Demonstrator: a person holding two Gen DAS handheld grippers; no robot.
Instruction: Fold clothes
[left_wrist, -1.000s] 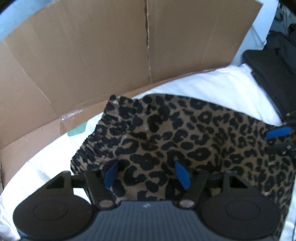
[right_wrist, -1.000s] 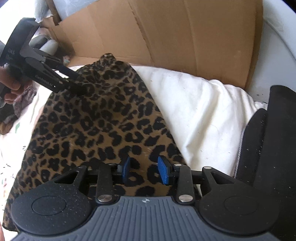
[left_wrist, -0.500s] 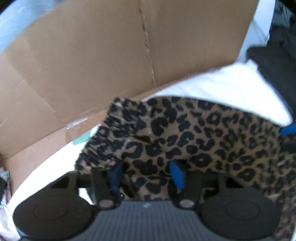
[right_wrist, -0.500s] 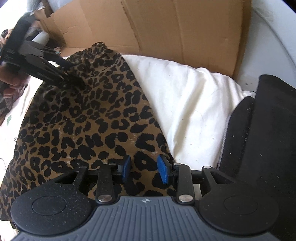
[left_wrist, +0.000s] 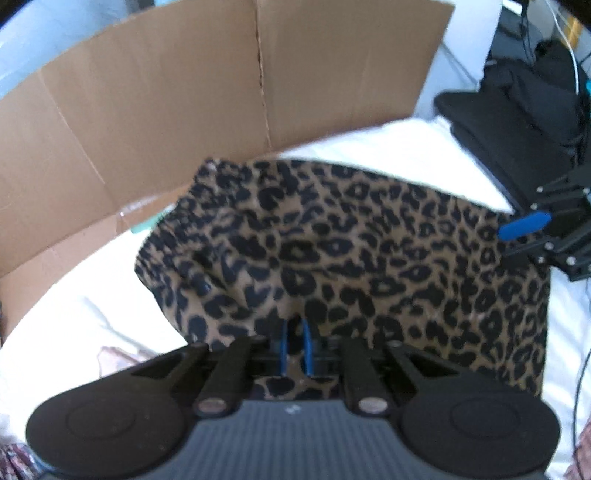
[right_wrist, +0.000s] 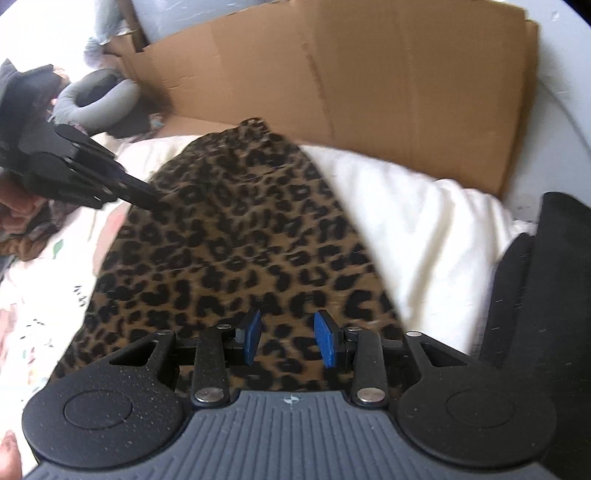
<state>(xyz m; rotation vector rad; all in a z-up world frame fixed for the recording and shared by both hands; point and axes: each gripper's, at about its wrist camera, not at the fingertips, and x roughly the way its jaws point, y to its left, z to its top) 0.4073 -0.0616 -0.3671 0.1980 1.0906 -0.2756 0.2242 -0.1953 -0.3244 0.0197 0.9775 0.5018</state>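
Observation:
A leopard-print garment (left_wrist: 351, 251) lies spread on white bedding (left_wrist: 74, 295); it also shows in the right wrist view (right_wrist: 240, 251). My left gripper (left_wrist: 294, 345) is shut on the garment's near edge, with its blue pads almost together and cloth pinched between them. It shows in the right wrist view (right_wrist: 155, 199) at the garment's left edge. My right gripper (right_wrist: 288, 339) is open, its blue pads apart above the garment's near edge. It shows in the left wrist view (left_wrist: 532, 225) at the garment's right edge.
A brown cardboard sheet (left_wrist: 221, 92) stands behind the bedding. Folded black clothes (right_wrist: 535, 295) lie at the right. A grey neck pillow (right_wrist: 96, 99) and other clothes sit at the far left. Cables (left_wrist: 580, 369) hang at the right.
My left gripper has closed from wide open onto the garment's edge. My right gripper has opened wider. The garment has shifted a little.

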